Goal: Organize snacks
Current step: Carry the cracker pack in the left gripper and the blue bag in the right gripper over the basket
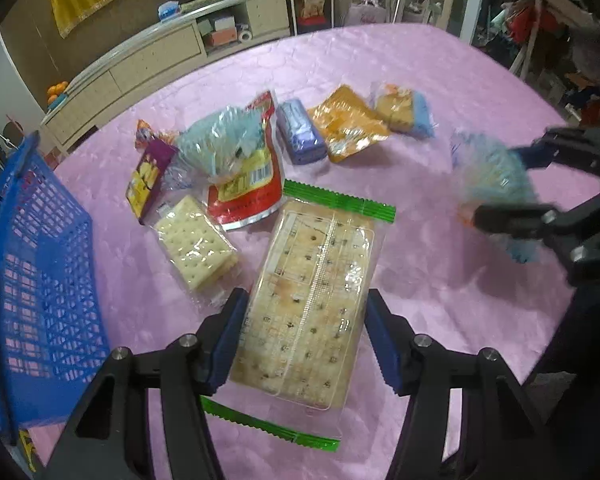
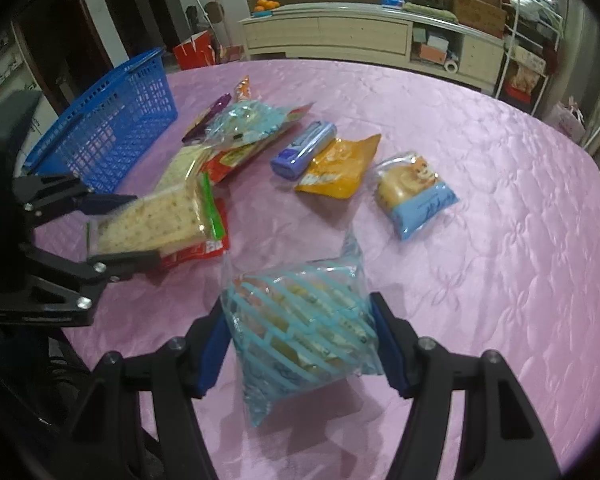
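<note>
Cracker pack (image 1: 304, 312) long axis runs along left jaws; striped bag (image 2: 300, 344) in right.

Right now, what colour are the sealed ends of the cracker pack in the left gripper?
Green; the cracker pack shows it best in the left wrist view.

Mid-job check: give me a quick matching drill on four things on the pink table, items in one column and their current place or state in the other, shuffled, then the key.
Items:
1. green-ended cracker pack
2. blue-striped bag
3. purple pack
4. blue basket

States:
A. lying free beside the orange pouch
B. between the pads of the right tool
C. standing at the table's edge
D. between the pads of the left tool

Pairs: 1-D, 2-B, 3-A, 4-C
</note>
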`<state>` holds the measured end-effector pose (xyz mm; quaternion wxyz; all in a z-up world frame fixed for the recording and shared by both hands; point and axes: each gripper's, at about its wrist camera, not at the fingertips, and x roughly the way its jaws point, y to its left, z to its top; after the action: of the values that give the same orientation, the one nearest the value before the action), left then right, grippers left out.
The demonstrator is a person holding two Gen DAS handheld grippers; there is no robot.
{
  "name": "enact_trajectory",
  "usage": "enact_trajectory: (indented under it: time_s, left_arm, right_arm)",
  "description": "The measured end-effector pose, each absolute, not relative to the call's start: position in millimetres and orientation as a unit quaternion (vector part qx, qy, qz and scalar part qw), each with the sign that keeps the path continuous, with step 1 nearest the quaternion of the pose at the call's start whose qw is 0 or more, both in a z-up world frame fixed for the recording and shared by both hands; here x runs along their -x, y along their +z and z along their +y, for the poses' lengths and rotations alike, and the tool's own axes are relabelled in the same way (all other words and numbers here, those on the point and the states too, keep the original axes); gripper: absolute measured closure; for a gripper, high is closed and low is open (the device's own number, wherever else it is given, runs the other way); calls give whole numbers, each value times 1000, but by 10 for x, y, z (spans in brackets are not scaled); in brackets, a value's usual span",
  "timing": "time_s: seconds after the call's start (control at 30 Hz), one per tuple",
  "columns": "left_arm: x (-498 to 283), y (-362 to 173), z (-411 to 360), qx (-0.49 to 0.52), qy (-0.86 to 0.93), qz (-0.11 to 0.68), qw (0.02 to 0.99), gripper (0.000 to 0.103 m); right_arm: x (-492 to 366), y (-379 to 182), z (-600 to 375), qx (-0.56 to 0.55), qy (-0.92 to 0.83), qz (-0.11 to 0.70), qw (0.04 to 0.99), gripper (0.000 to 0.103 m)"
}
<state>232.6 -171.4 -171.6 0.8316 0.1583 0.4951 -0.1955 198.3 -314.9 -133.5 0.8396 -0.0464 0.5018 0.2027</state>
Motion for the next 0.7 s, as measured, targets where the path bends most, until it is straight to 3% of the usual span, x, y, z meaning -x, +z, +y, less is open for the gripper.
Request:
enact_trajectory:
  time_s: [0.17,0.7]
  left_arm:
    - [-2160,-1501,-1641,-146,-195,473,847,47]
    - [-1882,-546,-873,-102,-169,398,896,47]
  right_arm:
    - [-1911,-1208,-3075,18,201,505,839,34]
    - [-1811,-91,-2410,43,207,433,876,34]
